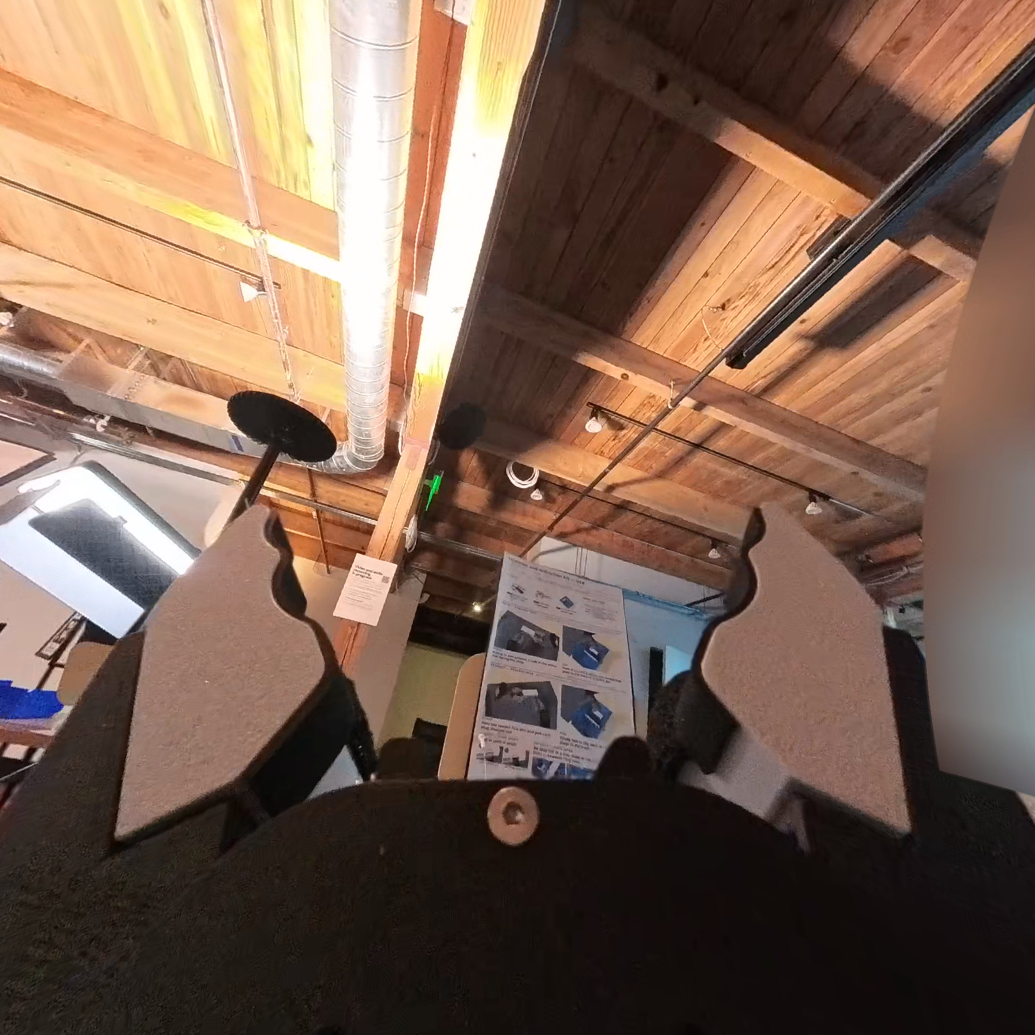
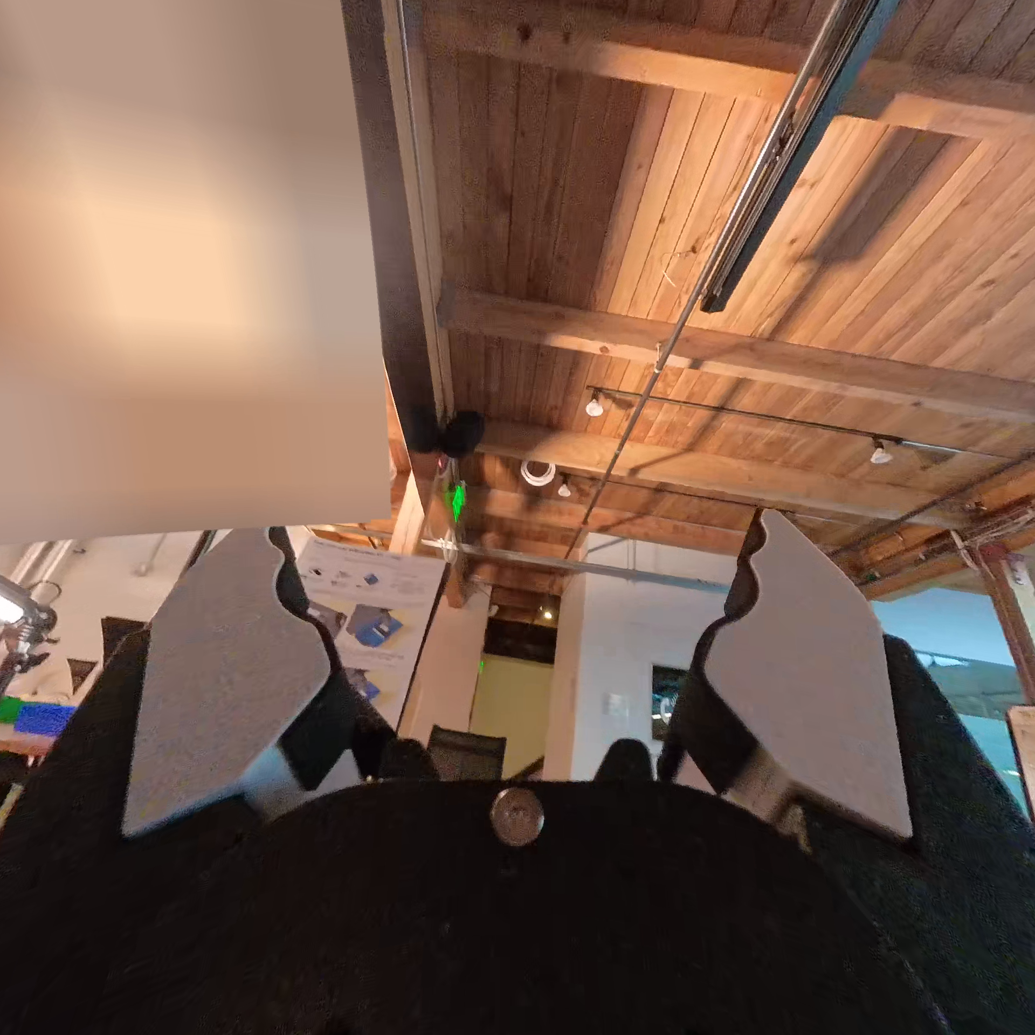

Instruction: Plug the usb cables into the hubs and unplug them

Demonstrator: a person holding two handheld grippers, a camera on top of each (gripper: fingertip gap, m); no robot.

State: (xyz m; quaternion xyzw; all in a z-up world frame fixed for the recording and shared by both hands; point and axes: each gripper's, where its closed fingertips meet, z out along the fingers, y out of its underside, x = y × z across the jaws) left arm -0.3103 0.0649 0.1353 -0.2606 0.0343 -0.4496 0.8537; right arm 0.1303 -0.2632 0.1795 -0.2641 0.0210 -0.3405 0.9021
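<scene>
Both views tilt up at a wooden plank ceiling crossed by a silver duct. The left gripper and right gripper have their jaws released, grasping nothing. No cables or hubs show.

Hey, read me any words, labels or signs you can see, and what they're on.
White card on the wooden post: printed notice, mostly too small; not quoted.
Instruction poster with photos: small print, blurred; not quoted.
Green lit sign overhead: seen edge-on, unreadable.
</scene>
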